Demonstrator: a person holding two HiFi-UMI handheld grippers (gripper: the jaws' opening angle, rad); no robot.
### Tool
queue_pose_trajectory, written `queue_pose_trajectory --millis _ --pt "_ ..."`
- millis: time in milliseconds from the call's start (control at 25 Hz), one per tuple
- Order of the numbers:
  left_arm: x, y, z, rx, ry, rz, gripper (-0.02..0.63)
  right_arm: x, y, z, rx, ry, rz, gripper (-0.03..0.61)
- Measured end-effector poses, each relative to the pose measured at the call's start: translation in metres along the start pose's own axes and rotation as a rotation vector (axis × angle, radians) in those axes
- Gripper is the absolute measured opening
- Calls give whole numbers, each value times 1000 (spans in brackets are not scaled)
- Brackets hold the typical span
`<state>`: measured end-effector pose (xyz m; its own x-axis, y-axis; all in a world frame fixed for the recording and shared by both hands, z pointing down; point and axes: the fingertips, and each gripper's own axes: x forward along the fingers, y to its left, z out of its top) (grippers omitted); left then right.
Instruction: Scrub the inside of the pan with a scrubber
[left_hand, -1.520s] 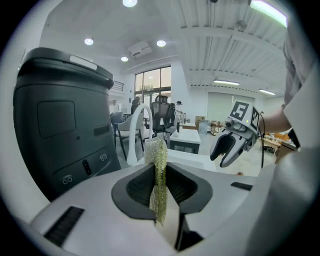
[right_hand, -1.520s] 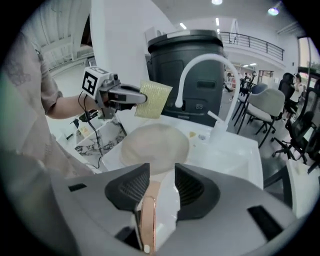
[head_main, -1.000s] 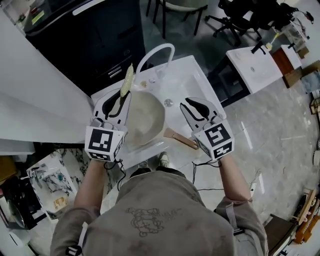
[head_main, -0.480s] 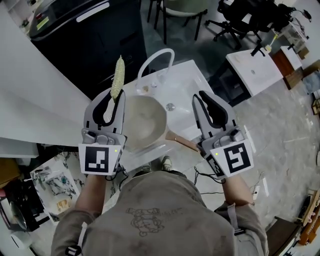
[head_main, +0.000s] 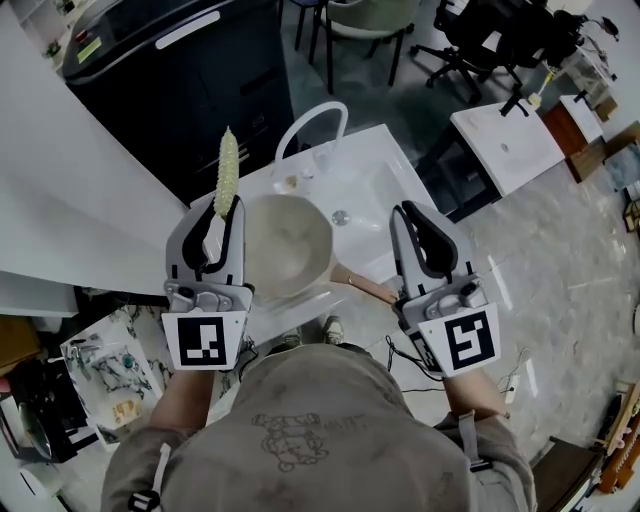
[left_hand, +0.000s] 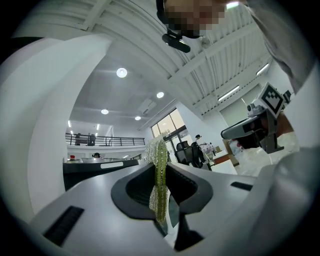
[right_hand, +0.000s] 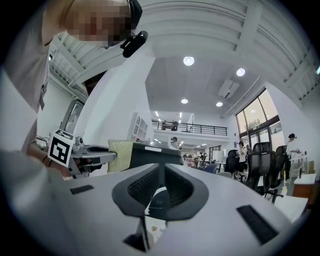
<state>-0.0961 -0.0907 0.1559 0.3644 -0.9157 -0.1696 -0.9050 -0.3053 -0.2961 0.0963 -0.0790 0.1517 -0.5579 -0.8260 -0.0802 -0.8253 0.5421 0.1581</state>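
Two grippers, both held up off the work.

Left gripper (left_hand: 159, 172): jaws pinched on the scrubber (left_hand: 160, 187), a thin yellow-green pad held edge-on. Its far end stands clear past the jaw tips.

Right gripper (right_hand: 162, 170): jaws pressed together with the tips meeting and nothing between them. They have just been closing.

Both grippers point roughly level, out across the room rather than down.

Pan (head_main: 288, 250): in the head view it lies below and between the two grippers. It rests on the white sink (head_main: 385, 175), just beside the drain (head_main: 341, 216). Its handle (head_main: 362, 288) runs back toward the person, beneath the right gripper. The scrubber is well apart from the pan, and neither gripper is on the handle. The faucet (head_main: 312, 112) arches over the far side.

Progress, my reading:
- The scrubber is in hand, so that part is settled.
- The pan's inside looks pale and even, with no foam or smear that I can make out. I cannot tell whether it has been scrubbed.
- With the pad aloft and the handle free, no scrubbing is under way.
- If the scrub is still owed, the right gripper would likely steady the handle. The pad would then come down flat and work round the inner wall and base.
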Motion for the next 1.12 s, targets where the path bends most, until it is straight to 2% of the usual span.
queue_pose_trajectory --millis 120,280,480,720,1120 --pt "-4 -8 -11 17 25 -20 75 -1 0 -15 -9 17 -9 48" --pt "-11 -16 -29 -30 81 -52 75 -1 -1 -41 -24 53 -17 48" --pt "-19 -21 -49 -47 126 -46 75 -6 -1 -67 3 105 -21 48" --pt "-23 -27 -65 -58 163 -57 75 -12 -1 -72 5 120 -19 43" --pt "-23 -33 -63 -54 170 -80 75 -16 4 -64 -3 103 -24 43"
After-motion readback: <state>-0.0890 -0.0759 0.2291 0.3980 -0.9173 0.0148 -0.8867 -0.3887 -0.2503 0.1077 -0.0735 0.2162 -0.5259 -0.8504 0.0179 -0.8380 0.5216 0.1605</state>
